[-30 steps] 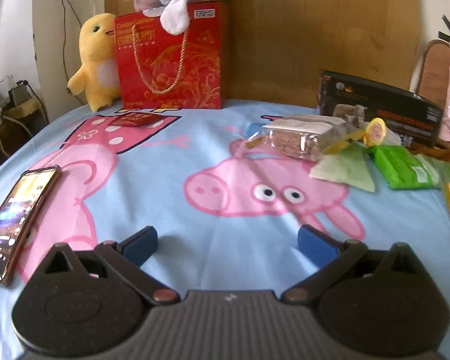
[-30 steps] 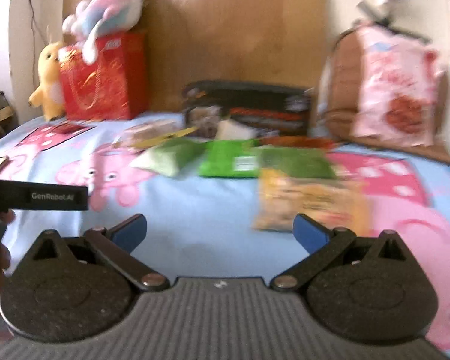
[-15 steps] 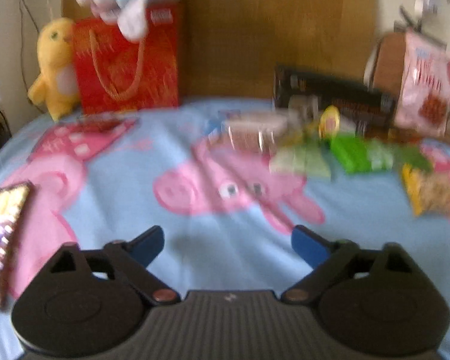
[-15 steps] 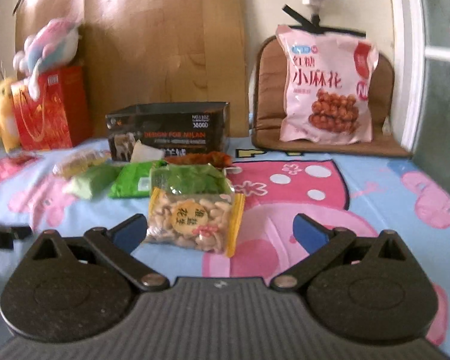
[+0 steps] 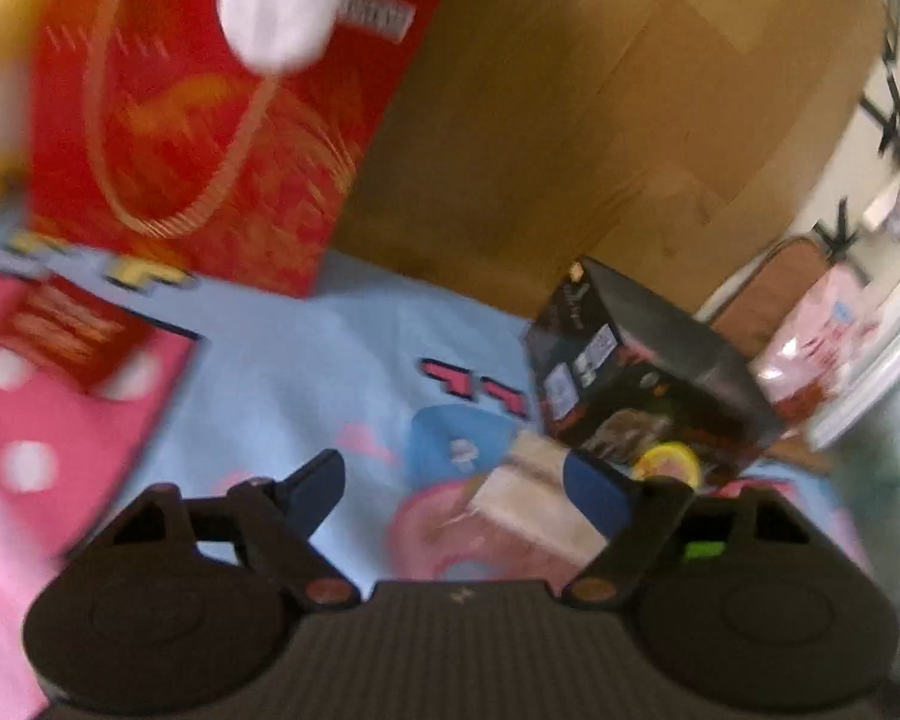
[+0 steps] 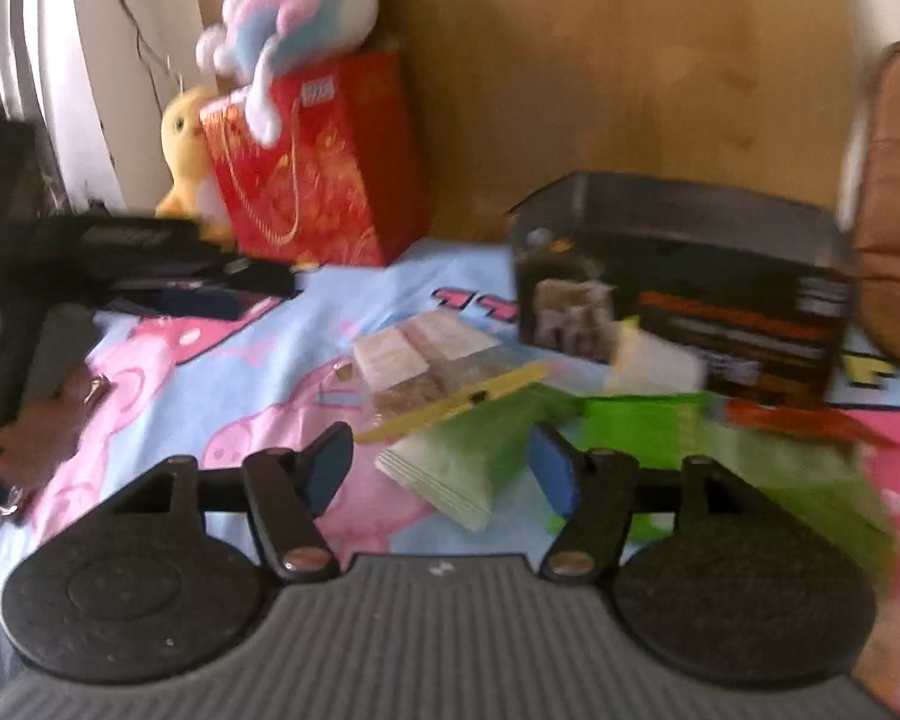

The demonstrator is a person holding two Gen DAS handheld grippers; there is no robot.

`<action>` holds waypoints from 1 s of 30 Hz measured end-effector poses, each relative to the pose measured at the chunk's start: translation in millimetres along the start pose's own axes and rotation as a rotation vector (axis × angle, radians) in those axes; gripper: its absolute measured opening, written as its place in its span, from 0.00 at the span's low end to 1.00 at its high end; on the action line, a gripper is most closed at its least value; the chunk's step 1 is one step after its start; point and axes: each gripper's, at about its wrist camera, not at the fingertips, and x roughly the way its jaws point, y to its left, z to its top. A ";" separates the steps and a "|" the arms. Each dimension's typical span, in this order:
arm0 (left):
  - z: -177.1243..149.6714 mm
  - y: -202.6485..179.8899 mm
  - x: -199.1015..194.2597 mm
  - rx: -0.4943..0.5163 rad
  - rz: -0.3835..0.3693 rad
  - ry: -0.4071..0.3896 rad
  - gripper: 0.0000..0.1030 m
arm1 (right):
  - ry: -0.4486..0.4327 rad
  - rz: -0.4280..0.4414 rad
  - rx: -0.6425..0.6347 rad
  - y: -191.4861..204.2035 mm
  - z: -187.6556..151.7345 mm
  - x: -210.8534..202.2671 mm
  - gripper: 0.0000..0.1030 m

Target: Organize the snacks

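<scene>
Both views are blurred. My left gripper (image 5: 459, 486) hangs over the blue cartoon bedsheet (image 5: 306, 372), its jaws closing. A clear-wrapped cracker pack (image 5: 528, 498) lies just beyond its right finger, and the pads do not press on it. My right gripper (image 6: 443, 471) is also closing, with a pale green packet (image 6: 462, 462) lying between its blue pads and apart from them. Behind that packet are the cracker pack (image 6: 426, 354), a bright green packet (image 6: 642, 420) and an open black box (image 6: 690, 288). The black box (image 5: 648, 378) also shows at the right of the left wrist view.
A red gift bag (image 5: 210, 138) with plush toys stands against the cardboard wall (image 5: 570, 120). A small red packet (image 5: 66, 330) lies on the sheet's pink patch. A hand (image 6: 36, 420) holds the other tool at the left edge. A larger green bag (image 6: 810, 480) lies at the right.
Both cameras swung quickly. The left view closed in on the red bag and black box, and the phone left the view. The right view swung left from the peanut pack to the green packets. Both jaws narrowed.
</scene>
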 end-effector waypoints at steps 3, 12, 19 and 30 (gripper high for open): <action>5.2 -0.2 27.7 -0.009 -0.066 0.065 0.75 | 0.001 -0.025 -0.004 0.6 8.5 24.5 0.64; -37.1 -40.2 19.8 0.024 -0.137 0.120 0.57 | -0.012 -0.061 -0.060 2.0 8.3 28.5 0.48; -57.8 -78.6 -22.3 0.029 -0.163 0.023 0.57 | -0.131 -0.066 -0.130 12.3 -11.8 -29.4 0.46; 35.4 -167.8 46.5 0.100 -0.186 -0.075 0.60 | -0.338 -0.183 -0.046 -71.3 56.1 -59.7 0.46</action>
